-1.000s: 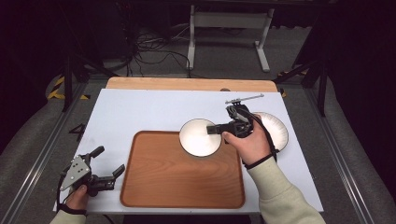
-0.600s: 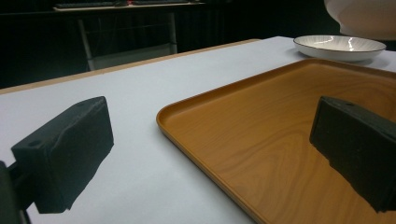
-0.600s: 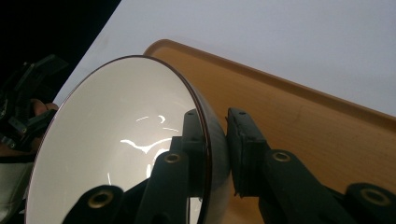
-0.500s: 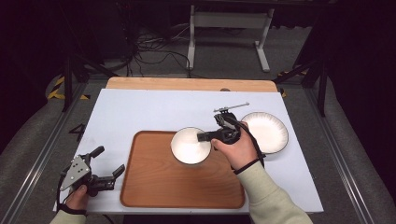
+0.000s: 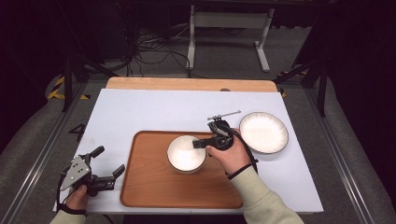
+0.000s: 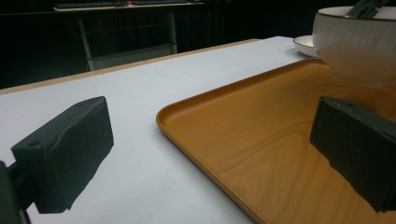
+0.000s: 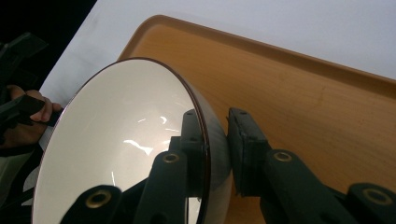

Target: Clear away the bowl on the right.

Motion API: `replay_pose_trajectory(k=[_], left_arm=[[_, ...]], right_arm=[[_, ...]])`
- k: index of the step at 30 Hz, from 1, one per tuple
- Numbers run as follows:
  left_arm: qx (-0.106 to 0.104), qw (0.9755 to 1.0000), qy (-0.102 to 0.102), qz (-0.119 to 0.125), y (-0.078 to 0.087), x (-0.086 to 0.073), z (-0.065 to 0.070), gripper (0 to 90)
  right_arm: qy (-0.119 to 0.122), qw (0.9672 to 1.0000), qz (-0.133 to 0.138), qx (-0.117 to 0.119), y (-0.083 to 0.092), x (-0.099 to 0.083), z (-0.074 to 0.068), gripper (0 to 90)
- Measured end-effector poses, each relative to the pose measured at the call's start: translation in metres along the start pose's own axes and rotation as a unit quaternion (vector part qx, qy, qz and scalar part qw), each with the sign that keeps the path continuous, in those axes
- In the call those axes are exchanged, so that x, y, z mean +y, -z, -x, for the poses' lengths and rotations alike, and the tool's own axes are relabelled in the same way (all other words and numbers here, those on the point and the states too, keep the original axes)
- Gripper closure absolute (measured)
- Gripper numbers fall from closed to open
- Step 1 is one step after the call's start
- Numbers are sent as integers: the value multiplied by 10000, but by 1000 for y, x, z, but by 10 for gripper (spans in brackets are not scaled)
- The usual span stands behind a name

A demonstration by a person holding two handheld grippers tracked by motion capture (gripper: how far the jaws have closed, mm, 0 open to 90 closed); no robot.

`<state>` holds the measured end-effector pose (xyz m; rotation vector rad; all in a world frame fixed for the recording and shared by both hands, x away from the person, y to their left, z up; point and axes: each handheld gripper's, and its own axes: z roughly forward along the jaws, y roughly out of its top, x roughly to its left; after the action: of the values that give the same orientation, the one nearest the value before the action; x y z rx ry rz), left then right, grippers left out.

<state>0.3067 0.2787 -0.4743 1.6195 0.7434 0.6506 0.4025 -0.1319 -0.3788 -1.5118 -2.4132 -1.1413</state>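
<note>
White tabletop, dark room behind, and we've got the right gripper (image 5: 201,143) clamped on the bowl (image 5: 186,153) rim, hovering over the wooden tray (image 5: 154,186). Left gripper (image 5: 108,163) sits spread apart, holding nothing. Next we probably set the bowl flat and let go.

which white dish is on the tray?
The bowl, held by its rim in the right gripper over the tray. The plate lies on the table, right of the tray.
</note>
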Motion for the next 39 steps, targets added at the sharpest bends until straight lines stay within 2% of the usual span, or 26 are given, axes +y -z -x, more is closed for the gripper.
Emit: replay_pose_trajectory(k=[18,39], left_arm=[[4,10000,-1,5,0,0,0,3],[8,10000,-2,6,0,0,0,3]], right_arm=[[-62,9999,-112,-7,-24,-14,8,771],[-67,9999,-155,6,-34,-19,13,765]])
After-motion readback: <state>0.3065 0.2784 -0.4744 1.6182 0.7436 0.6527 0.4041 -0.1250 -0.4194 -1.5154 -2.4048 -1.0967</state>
